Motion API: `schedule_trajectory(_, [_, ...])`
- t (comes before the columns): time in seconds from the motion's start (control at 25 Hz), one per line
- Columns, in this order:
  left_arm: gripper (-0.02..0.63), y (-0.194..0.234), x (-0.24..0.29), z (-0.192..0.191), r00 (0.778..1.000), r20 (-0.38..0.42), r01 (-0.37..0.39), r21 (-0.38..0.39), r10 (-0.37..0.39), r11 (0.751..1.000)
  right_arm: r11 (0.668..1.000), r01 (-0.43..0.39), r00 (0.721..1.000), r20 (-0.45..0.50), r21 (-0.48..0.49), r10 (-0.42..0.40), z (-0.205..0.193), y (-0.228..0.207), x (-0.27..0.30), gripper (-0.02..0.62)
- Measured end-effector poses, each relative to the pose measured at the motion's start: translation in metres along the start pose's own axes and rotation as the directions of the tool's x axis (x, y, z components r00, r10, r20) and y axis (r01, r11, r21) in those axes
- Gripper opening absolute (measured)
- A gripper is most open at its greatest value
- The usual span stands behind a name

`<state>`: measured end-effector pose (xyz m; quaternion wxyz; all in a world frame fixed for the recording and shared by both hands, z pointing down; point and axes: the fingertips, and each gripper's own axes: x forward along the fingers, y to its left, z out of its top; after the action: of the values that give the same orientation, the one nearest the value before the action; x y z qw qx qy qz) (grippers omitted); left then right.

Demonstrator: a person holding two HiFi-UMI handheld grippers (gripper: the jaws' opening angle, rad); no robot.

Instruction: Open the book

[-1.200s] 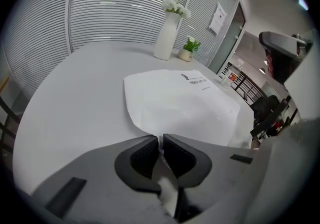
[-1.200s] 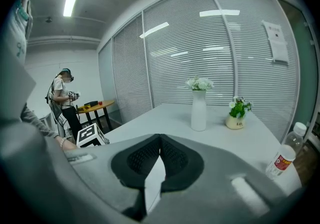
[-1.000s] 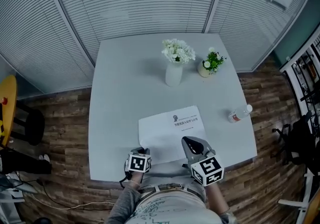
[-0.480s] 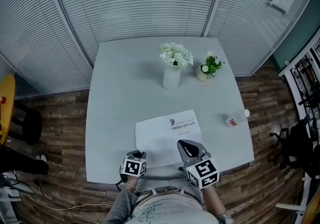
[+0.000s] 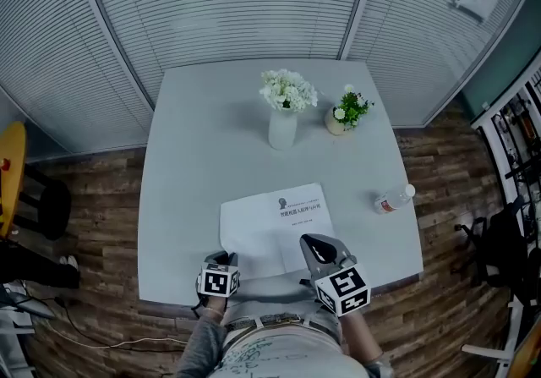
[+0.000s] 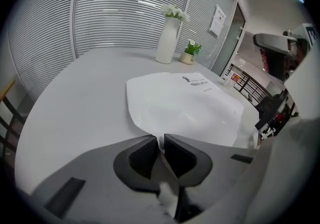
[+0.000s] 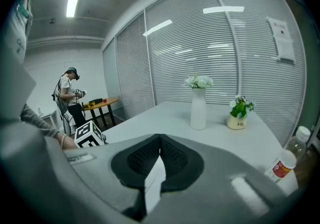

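The book (image 5: 275,220) is thin and white and lies shut and flat on the grey table (image 5: 194,156), near its front edge. My left gripper (image 5: 221,260) sits at the book's near left corner. In the left gripper view the book (image 6: 185,102) spreads out just beyond the left gripper (image 6: 160,140), whose jaws stand a narrow slit apart after just opening a little; nothing is pressed between them. My right gripper (image 5: 308,241) hovers over the book's near right part. The right gripper (image 7: 160,140) has its pads together with nothing gripped.
A white vase of flowers (image 5: 283,127) and a small potted plant (image 5: 342,118) stand at the table's far side. A plastic bottle (image 5: 393,199) lies near the right edge. Blinds surround the table. A person (image 7: 70,97) stands far off by another table.
The head view has drifted, so the table and book sit further left in the picture. Both grippers keep about the same places at the book's near edge.
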<state>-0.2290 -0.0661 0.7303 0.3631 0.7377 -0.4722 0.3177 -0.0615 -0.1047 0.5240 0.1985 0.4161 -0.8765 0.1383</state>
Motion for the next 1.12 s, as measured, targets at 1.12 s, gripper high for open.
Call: schedule_trajectory(1.12, [0.160,-0.018,-0.030,0.023,0.994,0.080,-0.067,-0.034,0.069,0.997,0.998,-0.050,0.999,-0.010,-0.039,0.050,-0.001,-0.046,-0.030,0.014])
